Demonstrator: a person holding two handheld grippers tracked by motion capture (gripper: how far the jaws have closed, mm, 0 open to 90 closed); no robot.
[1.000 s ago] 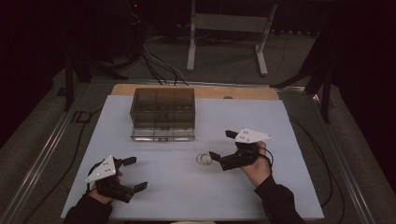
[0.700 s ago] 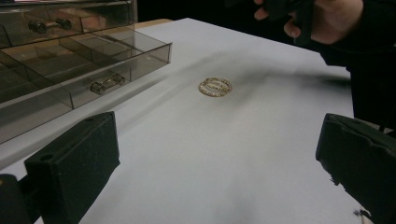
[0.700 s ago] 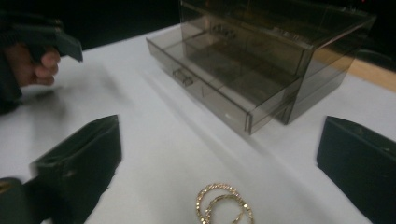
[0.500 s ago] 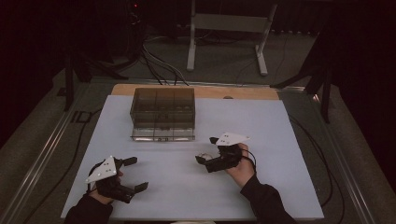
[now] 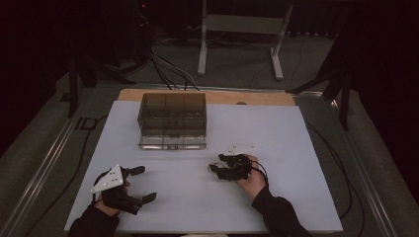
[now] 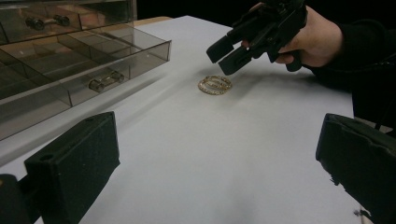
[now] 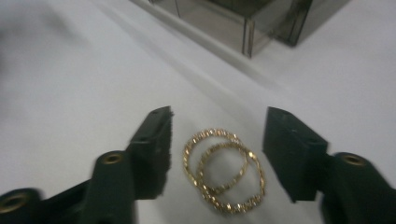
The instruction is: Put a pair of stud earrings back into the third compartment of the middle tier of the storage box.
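Observation:
Two gold beaded bracelets [image 7: 224, 172] lie overlapped on the white table [image 5: 296, 148], a little in front of a smoked clear drawer box [image 5: 173, 116]. My right gripper [image 7: 217, 149] is open and hangs low over the bracelets, one jaw on each side, touching neither. From the left gripper view the bracelets [image 6: 215, 85] lie just under the right gripper [image 6: 229, 56]. My left gripper [image 5: 145, 183] is open with nothing between its jaws, near the table's front left, far from the bracelets.
The box's bottom drawer [image 6: 93, 60] is pulled out toward me; its compartments hold small metal pieces [image 6: 106, 80]. A wooden strip [image 5: 257, 98] runs along the table's far edge. Cables and a metal stand [image 5: 242, 29] lie on the floor beyond.
My right gripper has moved left and down toward the bracelets and now straddles them. The left gripper has stayed put.

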